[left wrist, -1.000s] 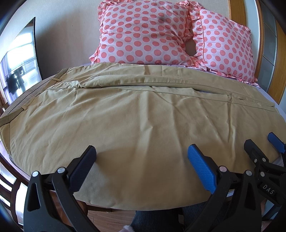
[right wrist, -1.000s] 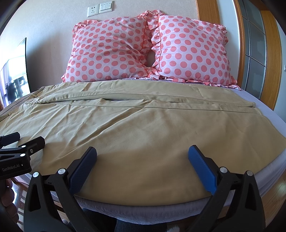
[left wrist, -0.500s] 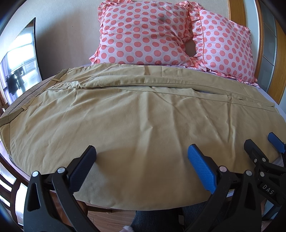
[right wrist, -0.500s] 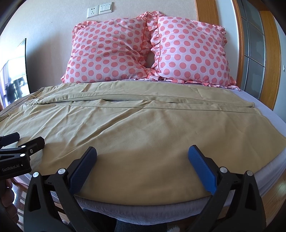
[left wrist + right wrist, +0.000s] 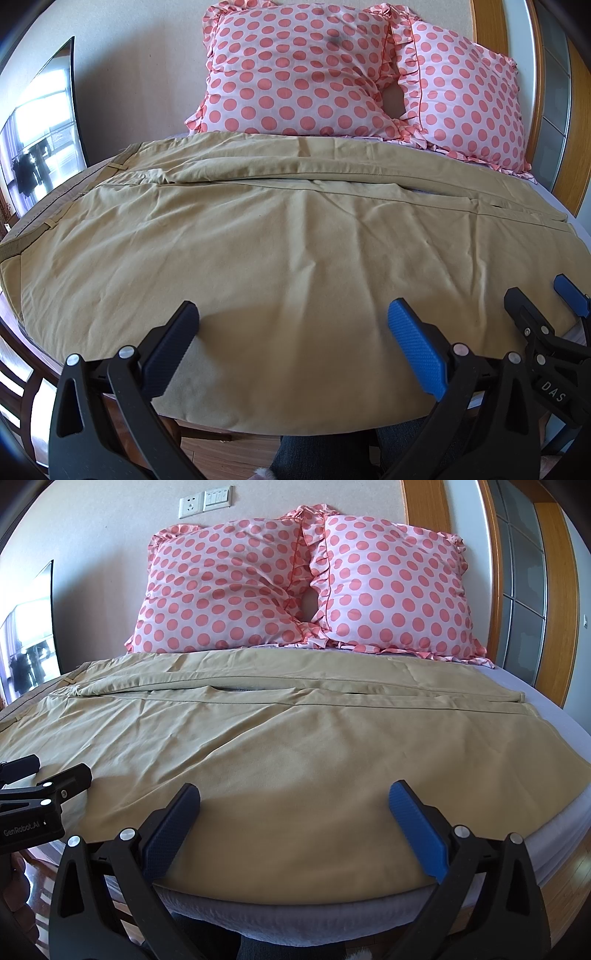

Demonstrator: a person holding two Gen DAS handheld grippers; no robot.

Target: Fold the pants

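Observation:
Tan pants (image 5: 280, 236) lie spread flat across the bed, waistband at the left, legs running to the right; they also show in the right wrist view (image 5: 295, 738). My left gripper (image 5: 291, 332) is open and empty, just above the near hem of the pants. My right gripper (image 5: 293, 812) is open and empty over the near edge, further right. The right gripper's tip also shows in the left wrist view (image 5: 535, 306). The left gripper's tip shows in the right wrist view (image 5: 48, 775).
Two pink polka-dot pillows (image 5: 303, 590) lean against the wall at the head of the bed. The grey mattress edge (image 5: 554, 830) curves round at the near right. A screen (image 5: 37, 122) stands at the left. Wood floor lies below the bed.

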